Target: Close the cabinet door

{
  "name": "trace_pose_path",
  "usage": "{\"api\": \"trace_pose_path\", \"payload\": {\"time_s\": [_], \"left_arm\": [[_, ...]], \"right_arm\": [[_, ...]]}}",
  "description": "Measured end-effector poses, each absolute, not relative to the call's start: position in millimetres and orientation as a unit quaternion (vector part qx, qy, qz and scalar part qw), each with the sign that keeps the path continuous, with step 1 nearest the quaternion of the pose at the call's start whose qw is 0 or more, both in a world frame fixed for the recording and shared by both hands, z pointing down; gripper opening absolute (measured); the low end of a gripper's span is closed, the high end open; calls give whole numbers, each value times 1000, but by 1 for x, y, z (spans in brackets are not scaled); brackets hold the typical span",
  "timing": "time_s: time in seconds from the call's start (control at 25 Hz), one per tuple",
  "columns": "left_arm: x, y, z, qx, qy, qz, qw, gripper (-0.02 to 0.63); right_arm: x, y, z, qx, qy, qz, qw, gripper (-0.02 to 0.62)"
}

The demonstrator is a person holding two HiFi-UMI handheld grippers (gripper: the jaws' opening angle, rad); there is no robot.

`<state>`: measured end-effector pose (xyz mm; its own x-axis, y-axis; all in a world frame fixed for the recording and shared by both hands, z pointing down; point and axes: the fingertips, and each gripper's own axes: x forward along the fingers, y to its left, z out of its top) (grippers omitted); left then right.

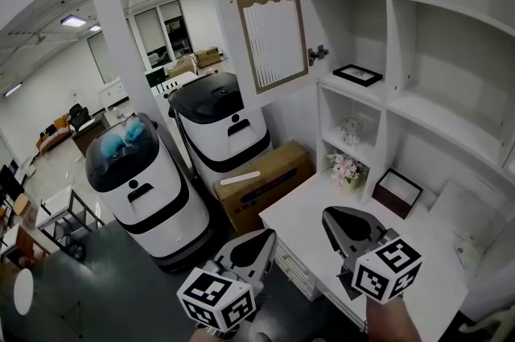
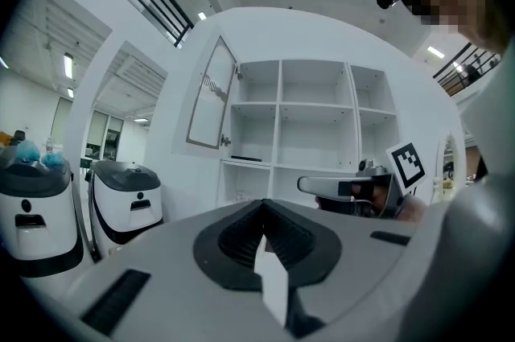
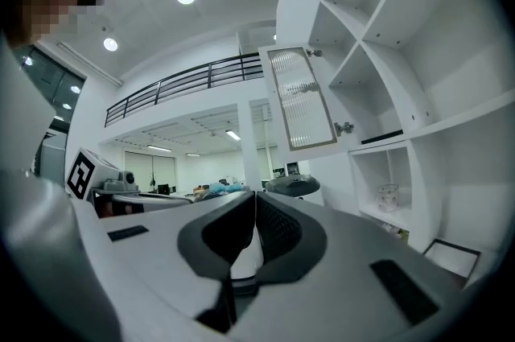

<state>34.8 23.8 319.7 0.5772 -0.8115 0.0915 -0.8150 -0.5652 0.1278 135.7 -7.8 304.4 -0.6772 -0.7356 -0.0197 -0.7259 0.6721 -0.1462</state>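
The cabinet door [image 1: 265, 10], ribbed glass in a gold frame, stands swung open to the left of the white shelving [image 1: 418, 51]. Its catch [image 1: 318, 55] sticks out at the lower right corner. The door also shows in the left gripper view [image 2: 211, 103] and in the right gripper view [image 3: 302, 99]. My left gripper [image 1: 269, 234] is low in the head view, shut and empty, well below the door. My right gripper [image 1: 328, 213] hangs beside it over the desk, also shut and empty. Neither one touches the door. Both point level toward the shelving [image 2: 314, 123].
A white desk [image 1: 418, 252] runs under the shelving. The lower shelves hold a black frame [image 1: 358, 75], a glass [image 1: 351, 129], flowers [image 1: 346, 167] and a dark box [image 1: 398, 191]. Two white-and-black machines [image 1: 137, 179] [image 1: 221, 119] and a cardboard box [image 1: 261, 183] stand at the left.
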Motion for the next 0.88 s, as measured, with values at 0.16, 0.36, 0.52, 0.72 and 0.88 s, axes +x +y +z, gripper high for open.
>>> {"api": "trace_pose_path", "payload": {"time_s": [0.16,0.36,0.52,0.72,0.88], "left_arm": [[12,18,318,885,-459,10,77,5],[-18,10,318,887,-454,7,80,5],[-41,0,319,891,-446,3,82,5],[-70,-11,320,897,-434,-1,84,5],[-94,-22,321,901,-427,-4,84,5]], "right_arm": [[115,-15,303,-403,912,-66,42,5],[85,-23,302,-406,911,-66,40,5],[61,-31,301,-414,907,-64,38,5],[34,-41,299,-427,901,-61,38,5],[12,-50,300,-438,896,-59,37,5]]}}
